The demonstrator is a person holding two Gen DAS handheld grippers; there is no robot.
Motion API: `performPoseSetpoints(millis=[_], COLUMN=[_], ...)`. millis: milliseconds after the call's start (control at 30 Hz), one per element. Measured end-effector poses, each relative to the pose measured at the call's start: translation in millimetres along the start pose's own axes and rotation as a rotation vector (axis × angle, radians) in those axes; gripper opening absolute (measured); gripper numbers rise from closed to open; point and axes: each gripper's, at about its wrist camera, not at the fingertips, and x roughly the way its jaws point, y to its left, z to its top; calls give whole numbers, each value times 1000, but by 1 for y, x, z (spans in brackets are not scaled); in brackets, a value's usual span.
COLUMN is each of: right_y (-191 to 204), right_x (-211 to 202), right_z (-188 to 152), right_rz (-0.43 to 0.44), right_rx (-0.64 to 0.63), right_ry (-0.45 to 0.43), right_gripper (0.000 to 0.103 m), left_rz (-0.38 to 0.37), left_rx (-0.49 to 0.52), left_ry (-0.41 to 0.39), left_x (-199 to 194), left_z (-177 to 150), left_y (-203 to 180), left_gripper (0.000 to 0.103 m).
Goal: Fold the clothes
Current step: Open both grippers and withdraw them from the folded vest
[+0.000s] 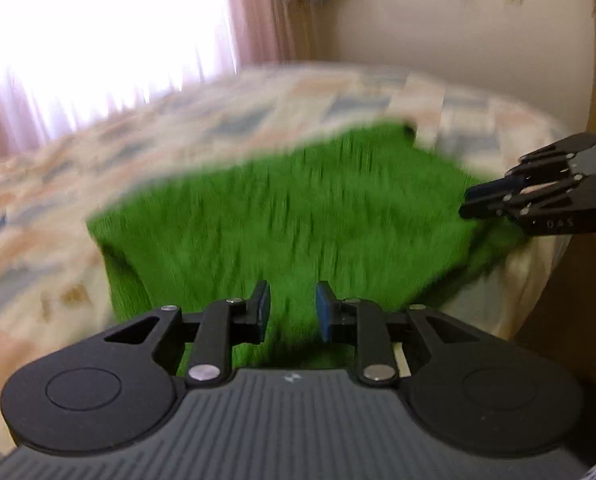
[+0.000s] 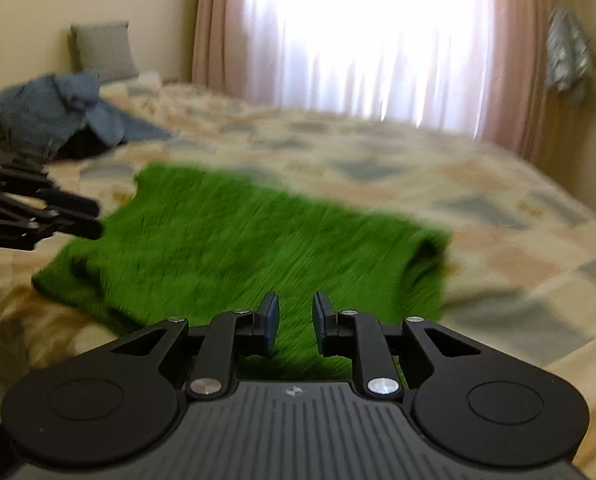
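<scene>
A green knitted garment [image 1: 298,216] lies folded flat on the patchwork bedspread [image 1: 177,136]; both views are blurred by motion. It also shows in the right wrist view [image 2: 237,248]. My left gripper [image 1: 291,314] is open and empty, held just above the garment's near edge. My right gripper [image 2: 295,322] is open and empty above the garment's near edge on its side. Each gripper shows in the other's view: the right one [image 1: 468,200] at the garment's right edge, the left one [image 2: 95,220] at its left edge.
A pile of blue denim and dark clothes [image 2: 57,120] lies at the far left of the bed, with a grey pillow [image 2: 101,52] behind it. A bright curtained window [image 2: 370,40] is beyond the bed. The bed's edge [image 1: 538,280] drops off at right.
</scene>
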Motion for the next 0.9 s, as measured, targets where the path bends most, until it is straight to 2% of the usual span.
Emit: performPoseSetpoints(millis=[67, 133, 267, 333, 367, 500, 600, 700, 833, 900], right_y=[-4, -8, -17, -22, -25, -36, -38, -57, -82, -94], right_x=[9, 18, 36, 42, 45, 57, 102, 140, 190, 215], right_z=[-5, -11, -20, 0, 11, 52, 77, 70, 61, 56], right_rz=[13, 26, 51, 33, 24, -11, -49, -50, -50, -50], right_rx=[35, 70, 138, 104, 87, 19, -72, -69, -66, -62], right_ry=[29, 58, 113, 70, 49, -36, -38, 34, 131, 177], right_gripper=[20, 19, 20, 23, 28, 30, 30, 30, 28, 28], left_rz=[30, 10, 19, 24, 27, 51, 51, 50, 78, 50], left_rx=[-31, -98, -105, -108, -109, -151, -221, -261, -285, -359], left_ry=[58, 53, -22, -60, -78, -126, -82, -29, 65, 49], left_x=[13, 8, -1, -5, -7, 31, 70, 107, 145, 146], left_z=[-17, -20, 16, 34, 43, 83, 90, 84, 52, 45], left_y=[4, 14, 35, 46, 51, 84, 114, 137, 156, 165], left_gripper=[23, 23, 23, 23, 24, 25, 25, 25, 28, 28])
